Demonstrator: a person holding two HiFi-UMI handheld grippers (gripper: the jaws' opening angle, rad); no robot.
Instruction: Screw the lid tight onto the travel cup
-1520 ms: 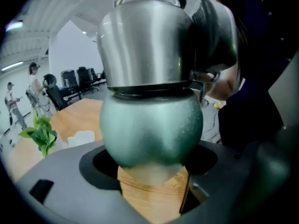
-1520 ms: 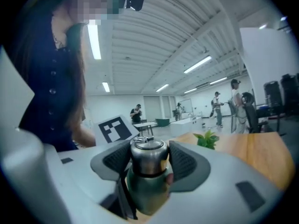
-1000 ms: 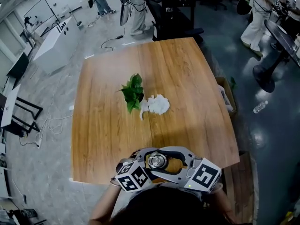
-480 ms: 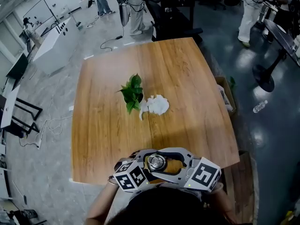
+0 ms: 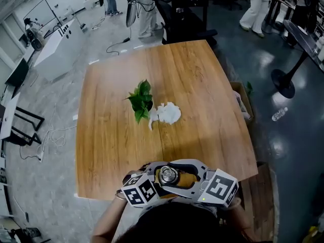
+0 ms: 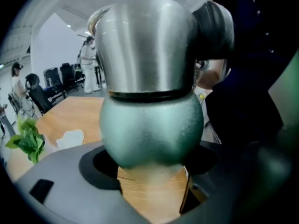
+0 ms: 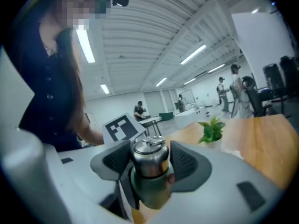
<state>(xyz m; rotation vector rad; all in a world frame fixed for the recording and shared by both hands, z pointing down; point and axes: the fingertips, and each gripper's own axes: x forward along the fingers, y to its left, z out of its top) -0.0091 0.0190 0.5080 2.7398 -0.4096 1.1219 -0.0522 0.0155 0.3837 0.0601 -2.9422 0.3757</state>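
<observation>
At the near edge of the wooden table point(image 5: 202, 85), the left gripper point(image 6: 152, 164) is clamping the rounded green body of the travel cup point(image 6: 152, 125). Just beside it, the right gripper point(image 7: 149, 164) is gripping the steel lid point(image 7: 148, 154) sitting on top of the cup. Farther out, a small potted plant point(image 5: 142, 99) is standing just left of a crumpled white cloth point(image 5: 168, 113).

Seemingly teal-green cup point(image 6: 152, 134); silver lid point(image 6: 145, 45).
</observation>
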